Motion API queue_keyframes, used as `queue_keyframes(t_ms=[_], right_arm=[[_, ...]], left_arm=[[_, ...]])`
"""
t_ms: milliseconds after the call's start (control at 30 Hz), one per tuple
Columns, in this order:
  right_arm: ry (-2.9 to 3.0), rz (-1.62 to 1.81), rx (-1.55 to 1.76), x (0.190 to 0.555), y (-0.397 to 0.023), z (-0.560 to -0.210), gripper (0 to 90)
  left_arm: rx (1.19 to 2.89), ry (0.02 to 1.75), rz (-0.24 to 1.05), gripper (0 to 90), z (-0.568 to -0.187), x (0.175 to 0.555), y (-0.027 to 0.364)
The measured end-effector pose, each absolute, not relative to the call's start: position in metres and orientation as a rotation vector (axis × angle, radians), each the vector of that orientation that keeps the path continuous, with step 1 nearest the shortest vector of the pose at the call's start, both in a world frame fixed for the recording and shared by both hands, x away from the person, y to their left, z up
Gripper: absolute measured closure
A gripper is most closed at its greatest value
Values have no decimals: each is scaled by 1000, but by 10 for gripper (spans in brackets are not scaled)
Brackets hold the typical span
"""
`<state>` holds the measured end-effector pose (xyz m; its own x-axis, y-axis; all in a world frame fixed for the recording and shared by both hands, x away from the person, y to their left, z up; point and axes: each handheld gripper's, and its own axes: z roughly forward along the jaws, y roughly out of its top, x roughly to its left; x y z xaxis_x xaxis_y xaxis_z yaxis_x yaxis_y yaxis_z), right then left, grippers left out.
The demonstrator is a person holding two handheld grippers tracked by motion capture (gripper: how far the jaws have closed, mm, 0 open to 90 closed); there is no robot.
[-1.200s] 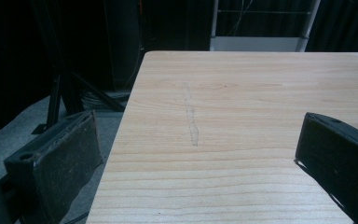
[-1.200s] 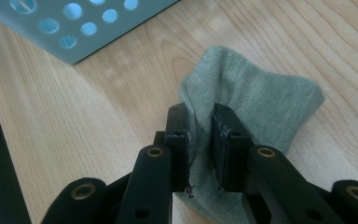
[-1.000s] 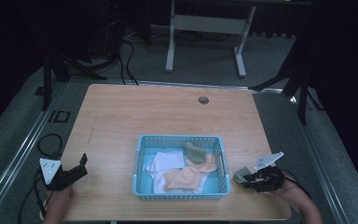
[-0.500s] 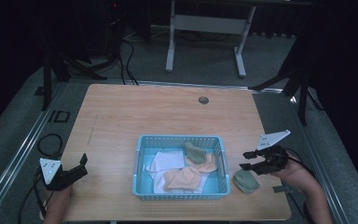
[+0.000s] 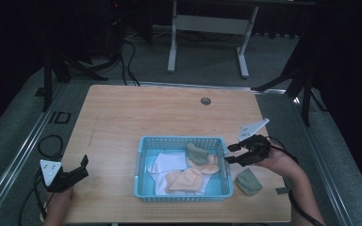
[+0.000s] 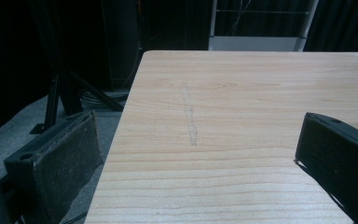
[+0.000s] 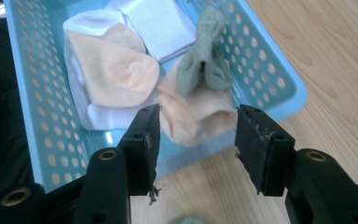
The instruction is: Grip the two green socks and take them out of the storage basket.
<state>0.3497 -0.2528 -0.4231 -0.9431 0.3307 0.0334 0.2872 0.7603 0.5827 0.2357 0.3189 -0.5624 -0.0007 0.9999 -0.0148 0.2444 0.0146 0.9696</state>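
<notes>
A light blue plastic basket [image 5: 181, 139] stands at the table's front middle. In it lie a rolled green sock [image 5: 197, 154], peach socks [image 5: 188, 179] and a white sock [image 5: 167, 163]. A second green sock [image 5: 249, 182] lies on the table just right of the basket. My right gripper [image 5: 230, 154] hovers above the basket's right edge; its jaws have just been opening and stand open with nothing between them. In the right gripper view it [image 7: 196, 116] looks down on the basket [image 7: 37, 93], the green sock [image 7: 205, 60] and a peach sock [image 7: 116, 70]. My left gripper [image 5: 84, 168] rests open at the front left corner.
The wooden table [image 5: 136, 113] has bare room behind and left of the basket. A small round grommet [image 5: 206, 100] sits near the far edge. In the left gripper view the table's left edge [image 6: 121, 126] drops to grey floor. A cable trails from the right gripper.
The right gripper let go of the green sock on the table right of the basket, then rose and moved back and left over the basket's edge. The left gripper stayed put.
</notes>
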Motion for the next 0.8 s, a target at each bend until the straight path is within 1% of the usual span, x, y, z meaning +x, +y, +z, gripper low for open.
queue_keyframes(t_ms=[433, 800], right_arm=[[2961, 865, 439, 371, -203, -434, 506], [2987, 809, 451, 386, -182, -449, 500]], left_arm=[[1377, 1393, 1067, 5, -562, 236, 319], [1376, 1391, 1063, 5, -562, 236, 320]])
